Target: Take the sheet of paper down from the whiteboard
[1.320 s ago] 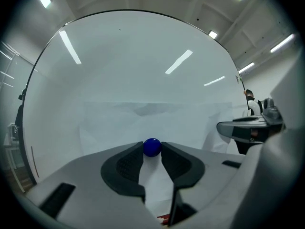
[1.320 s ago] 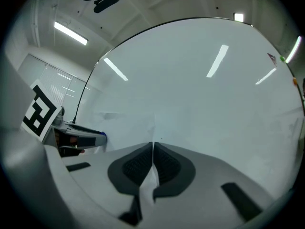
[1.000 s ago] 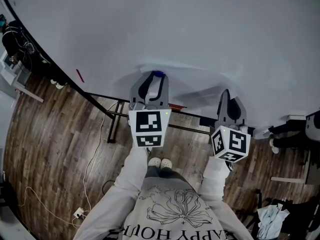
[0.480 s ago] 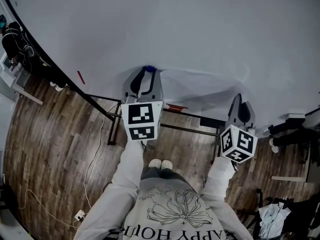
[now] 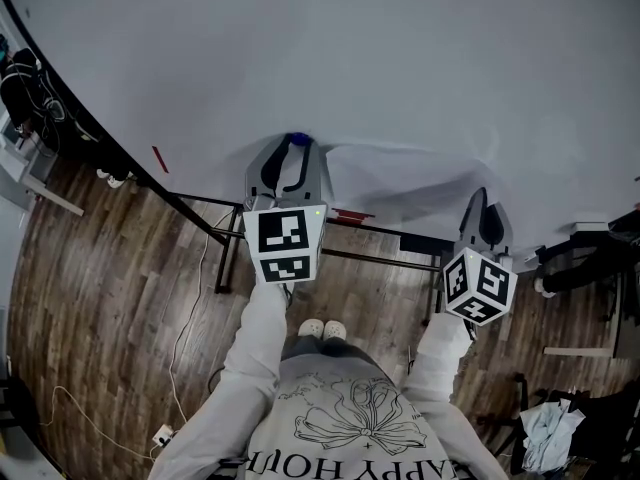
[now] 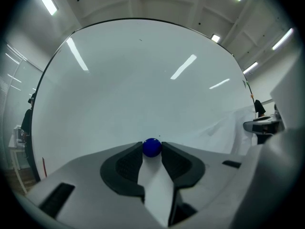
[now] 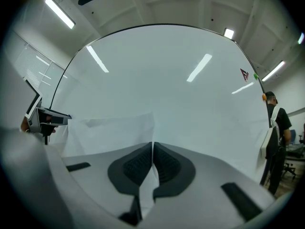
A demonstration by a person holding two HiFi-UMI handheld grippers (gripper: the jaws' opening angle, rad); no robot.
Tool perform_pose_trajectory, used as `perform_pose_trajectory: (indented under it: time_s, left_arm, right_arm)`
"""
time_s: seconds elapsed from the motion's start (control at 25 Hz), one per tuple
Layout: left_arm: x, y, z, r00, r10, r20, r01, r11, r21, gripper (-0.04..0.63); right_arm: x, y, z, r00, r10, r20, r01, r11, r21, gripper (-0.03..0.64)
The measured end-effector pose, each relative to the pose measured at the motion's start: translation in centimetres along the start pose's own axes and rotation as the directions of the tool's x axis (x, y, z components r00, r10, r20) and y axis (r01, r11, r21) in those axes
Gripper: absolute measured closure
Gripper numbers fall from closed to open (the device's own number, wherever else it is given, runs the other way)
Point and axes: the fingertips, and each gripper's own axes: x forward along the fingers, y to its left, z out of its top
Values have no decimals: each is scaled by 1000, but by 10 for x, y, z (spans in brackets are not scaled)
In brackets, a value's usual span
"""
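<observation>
Paper got tugged further right since a second ago, right gripper pinched tight on its edge, left gripper squeezing the blue magnet against the whiteboard.

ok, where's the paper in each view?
Head view: paper at centre, between the left hand-held gripper and the right hand-held gripper.
Left gripper view: paper at the right, beyond the jaws, which grip a blue magnet.
Right gripper view: paper left of centre, its edge pinched in the shut jaws.
Shared landmark: the whiteboard behind it in all three views.
</observation>
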Motion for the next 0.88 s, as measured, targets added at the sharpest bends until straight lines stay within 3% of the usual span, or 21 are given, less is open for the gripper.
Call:
perform_pose_trajectory:
  time_s: [0.4, 0.56, 0.88]
  left_arm:
    - [-25, 13, 2, 999, 34, 26, -32, 997, -70, 484]
    - [-36, 19, 12, 998, 40, 53, -35, 995, -93, 553]
    - [-48, 24, 21, 997, 33, 73, -24, 993, -115, 589]
  right_arm:
    - [-6, 12, 7, 1000, -1, 9, 1, 1000, 8, 614]
    - [-6, 22, 12, 1000, 15, 18, -16, 1000, 17, 614]
    - [-7, 42, 24, 998, 51, 42, -52, 998, 22, 614]
